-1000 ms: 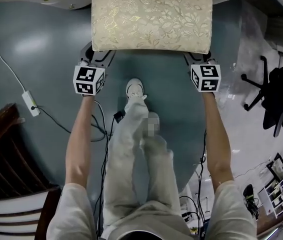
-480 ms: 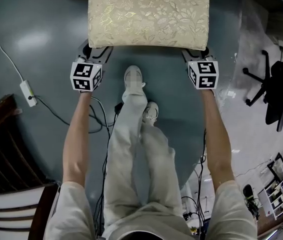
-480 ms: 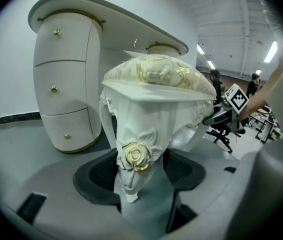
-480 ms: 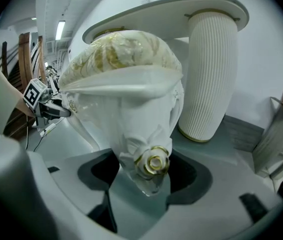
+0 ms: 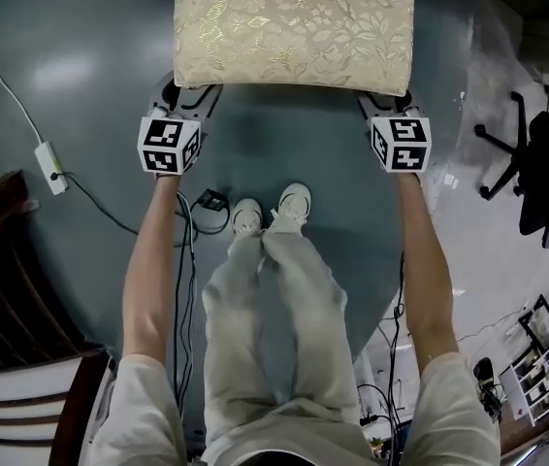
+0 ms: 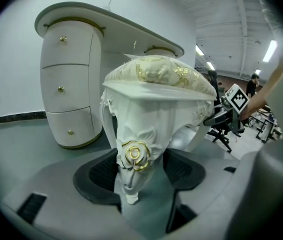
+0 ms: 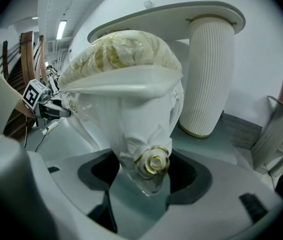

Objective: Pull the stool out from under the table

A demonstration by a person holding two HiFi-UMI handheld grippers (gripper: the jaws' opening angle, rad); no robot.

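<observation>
Cushioned stool [image 5: 294,27] stands on grey floor [image 5: 80,85], seat almost wholly clear of white table [image 6: 106,19] behind it. L gripper [image 5: 185,95] & R gripper [image 5: 383,105] each pinch a carved front leg [image 6: 134,154] at its gilt rose. Stool looks rigid, prob. fairly heavy. Legs give firmer hold than the soft cushion, tho carving may chip.

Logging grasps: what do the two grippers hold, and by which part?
The stool: left gripper shut on its near-left leg, right gripper on its near-right leg.
</observation>
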